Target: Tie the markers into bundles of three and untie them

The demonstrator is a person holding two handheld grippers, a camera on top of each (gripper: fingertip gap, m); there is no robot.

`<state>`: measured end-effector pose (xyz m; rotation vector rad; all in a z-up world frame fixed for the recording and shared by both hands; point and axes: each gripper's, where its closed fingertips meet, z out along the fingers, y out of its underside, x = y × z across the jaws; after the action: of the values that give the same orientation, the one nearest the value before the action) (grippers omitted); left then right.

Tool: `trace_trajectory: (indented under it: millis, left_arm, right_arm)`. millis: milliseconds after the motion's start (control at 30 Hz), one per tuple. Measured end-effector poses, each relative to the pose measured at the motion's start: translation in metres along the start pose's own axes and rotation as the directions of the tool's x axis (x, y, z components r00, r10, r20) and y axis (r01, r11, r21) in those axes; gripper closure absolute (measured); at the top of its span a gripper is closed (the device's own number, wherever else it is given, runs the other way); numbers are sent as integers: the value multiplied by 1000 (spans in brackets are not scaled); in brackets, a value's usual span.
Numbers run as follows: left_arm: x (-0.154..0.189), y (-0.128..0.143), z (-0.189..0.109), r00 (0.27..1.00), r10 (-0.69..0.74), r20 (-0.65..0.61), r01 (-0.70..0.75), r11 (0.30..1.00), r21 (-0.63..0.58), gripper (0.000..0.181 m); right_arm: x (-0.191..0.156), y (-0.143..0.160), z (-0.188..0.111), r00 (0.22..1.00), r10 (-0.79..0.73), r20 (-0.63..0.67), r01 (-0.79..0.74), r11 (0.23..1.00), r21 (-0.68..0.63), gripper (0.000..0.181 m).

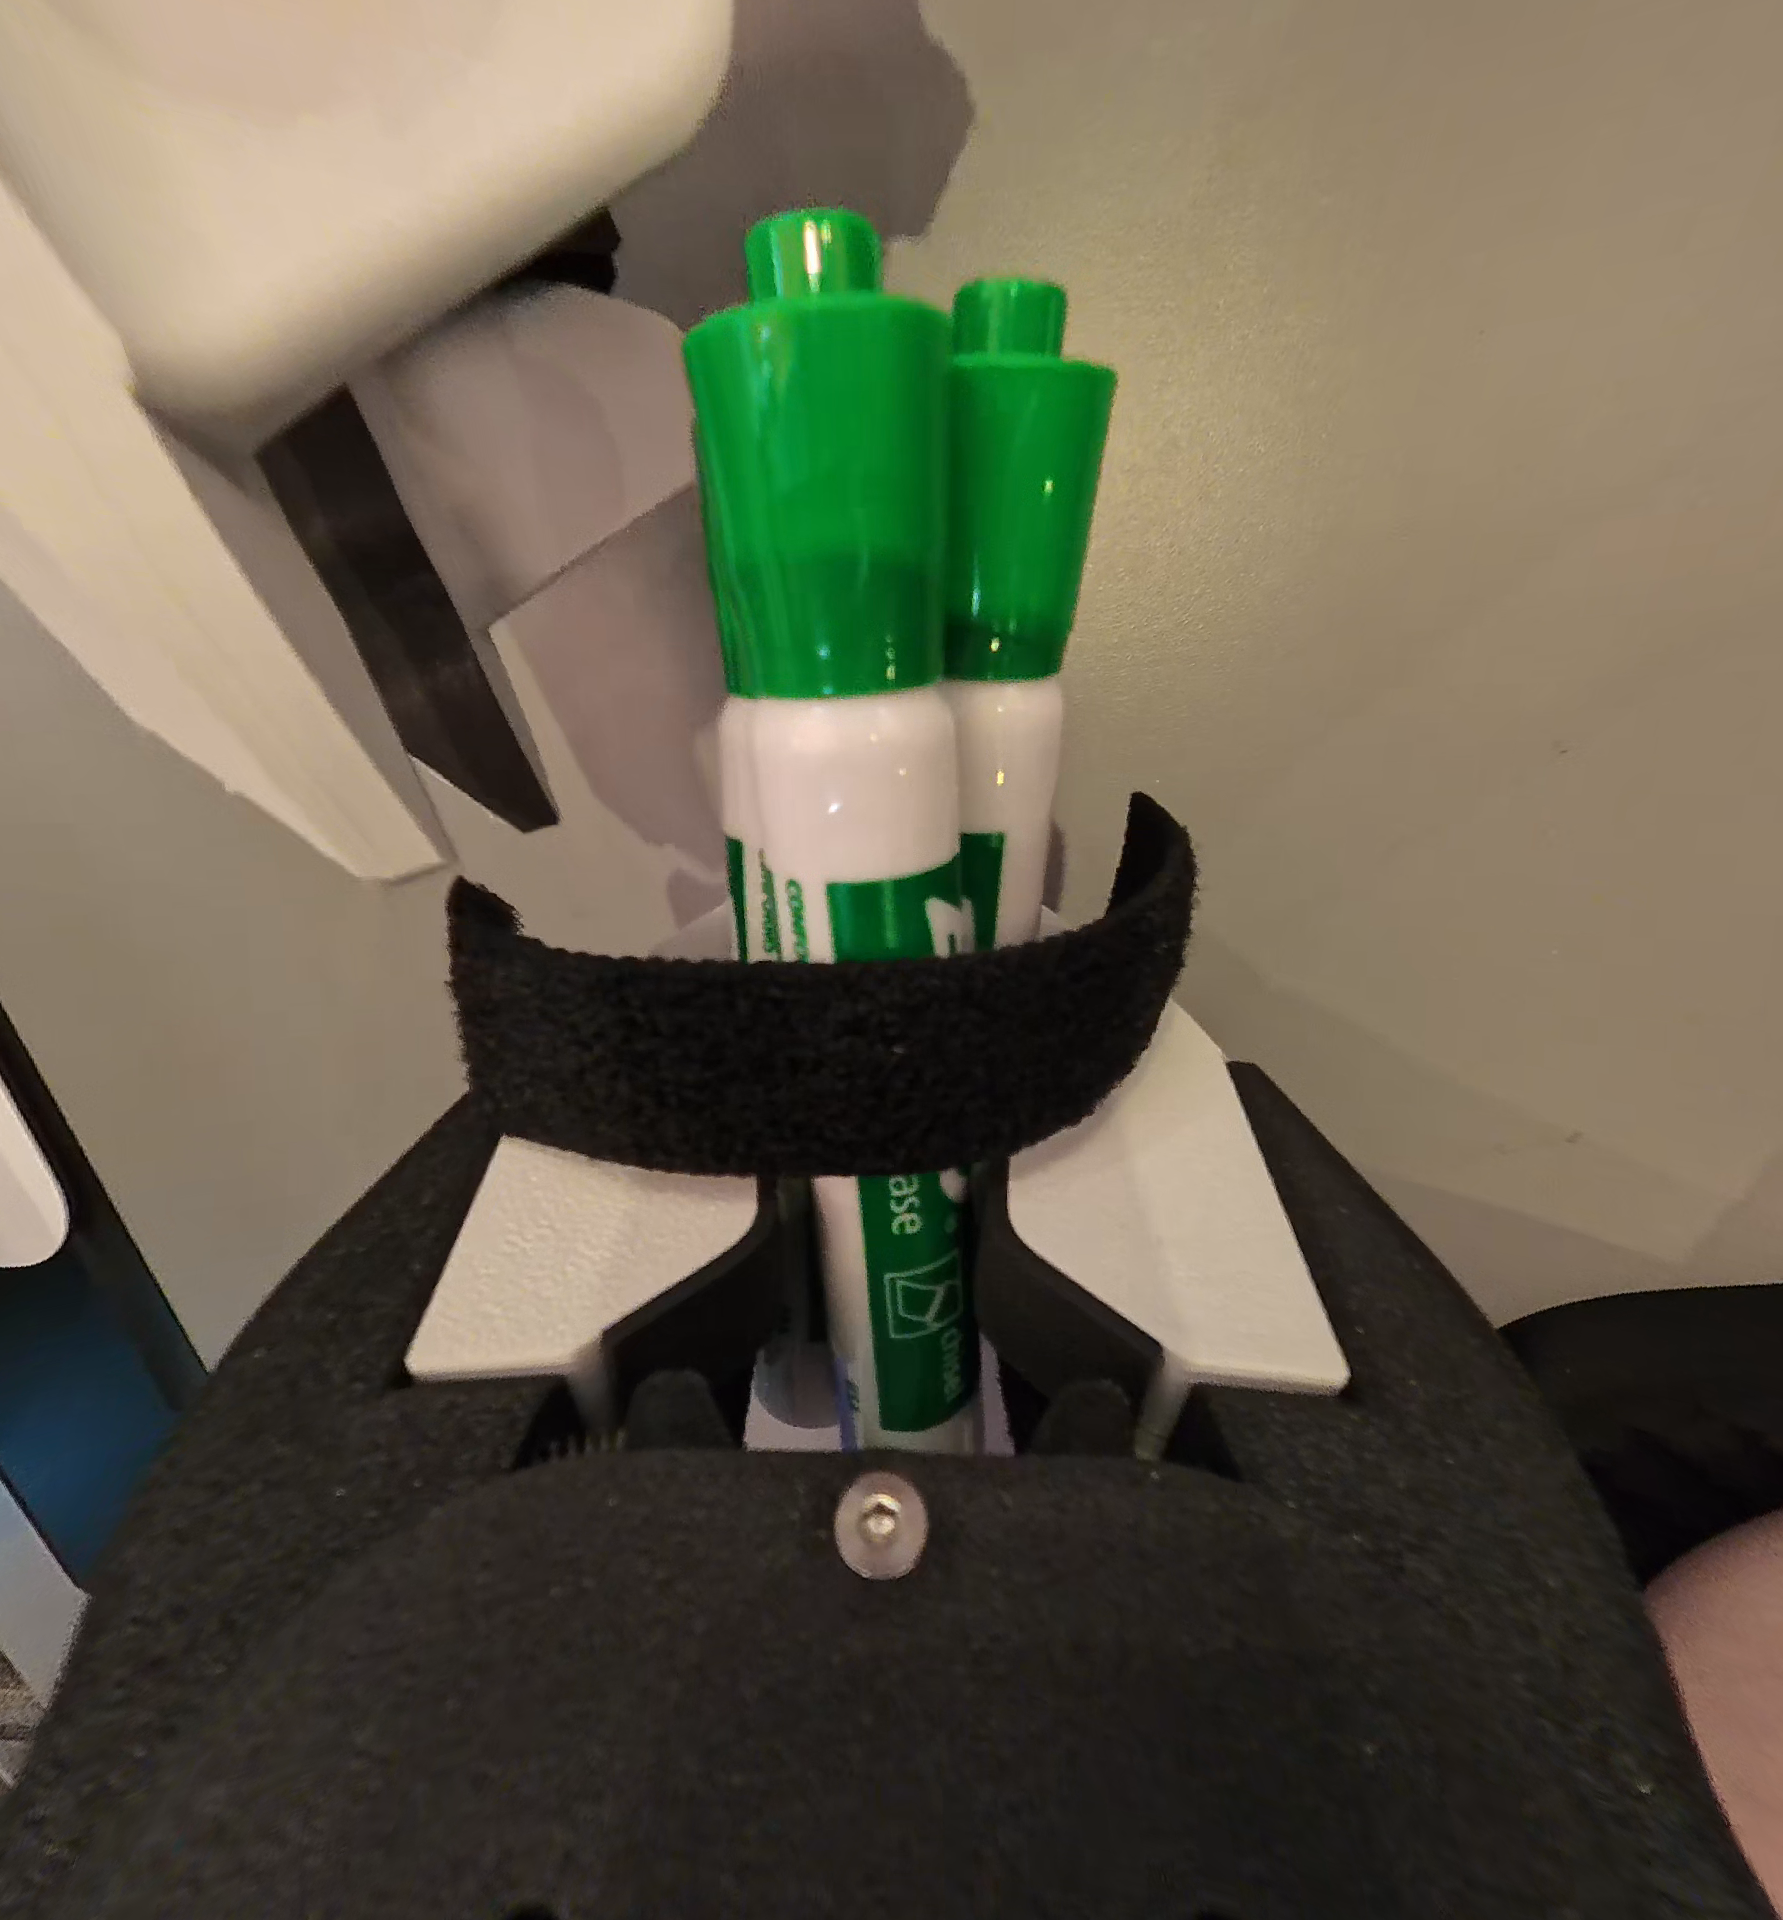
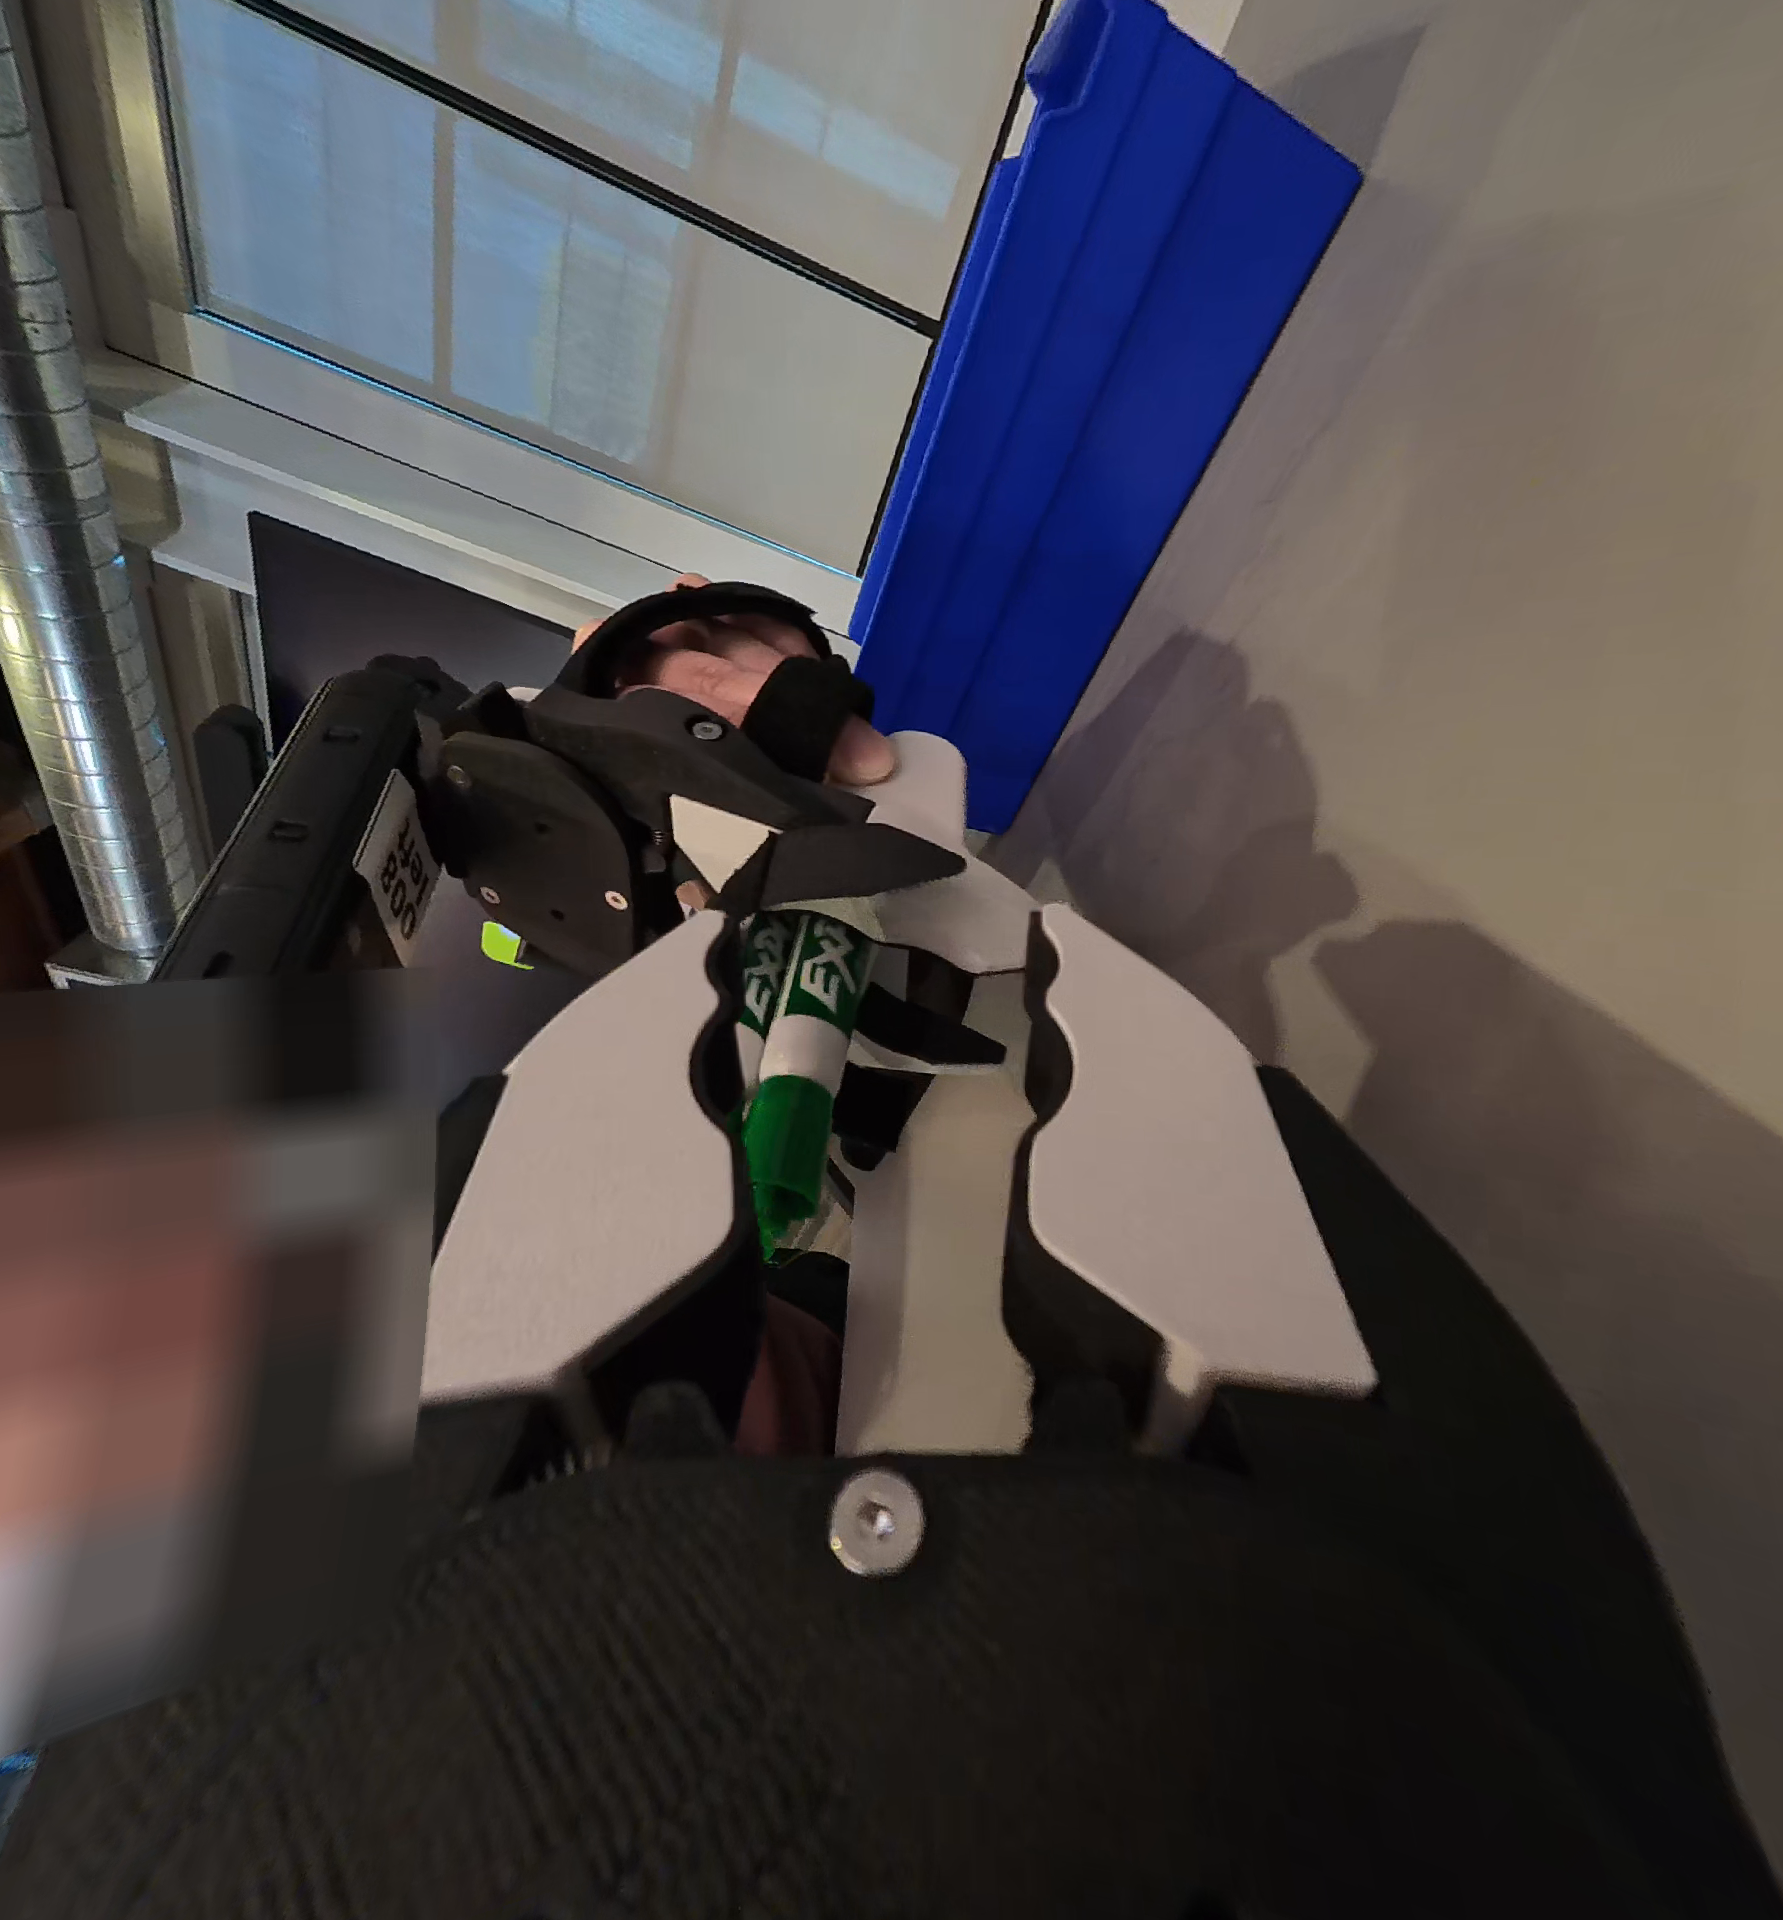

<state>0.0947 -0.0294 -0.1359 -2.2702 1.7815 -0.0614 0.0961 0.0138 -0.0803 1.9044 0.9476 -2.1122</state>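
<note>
The markers (image 1: 835,644) are clenched upright by the left gripper (image 1: 882,1039) so the strap (image 1: 814,1049) is reachable; the right gripper (image 2: 882,997) is spread wide.

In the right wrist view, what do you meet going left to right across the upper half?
Metal duct → window → blue bin → pale wall.

pale wall (image 2: 1593,520), shaded window (image 2: 554,260), ribbed silver duct (image 2: 25,520), blue bin (image 2: 1105,416) beside the wall.
</note>
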Motion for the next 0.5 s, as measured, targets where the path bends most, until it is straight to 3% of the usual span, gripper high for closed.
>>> trace_trajectory:
  millis: [200, 267, 333, 400, 500]
  left_arm:
    - [2, 3, -1, 1000, -8, -15, 8, 1000, -3, 141]
    - [1, 6, -3, 1000, -16, -14, 15, 1000, -5, 141]
    - [0, 9, -5, 999, -30, -16, 30, 1000, -2, 141]
    - [-1, 12, -7, 999, -40, -16, 40, 999, 3, 141]
    - [-1, 17, -9, 998, -55, -24, 55, 998, -1, 141]
  right_arm:
    - [6, -2, -9, 999, -32, -43, 32, 999, -1, 123]
    - [2, -5, -16, 993, -109, -48, 109, 994, 5, 123]
    - [-16, -9, -23, 957, -290, -30, 291, 956, 32, 122]
    - [-39, -9, -29, 851, -523, -37, 525, 850, 52, 112]
    - [-56, 6, -32, 580, -804, -128, 810, 586, -15, 92]
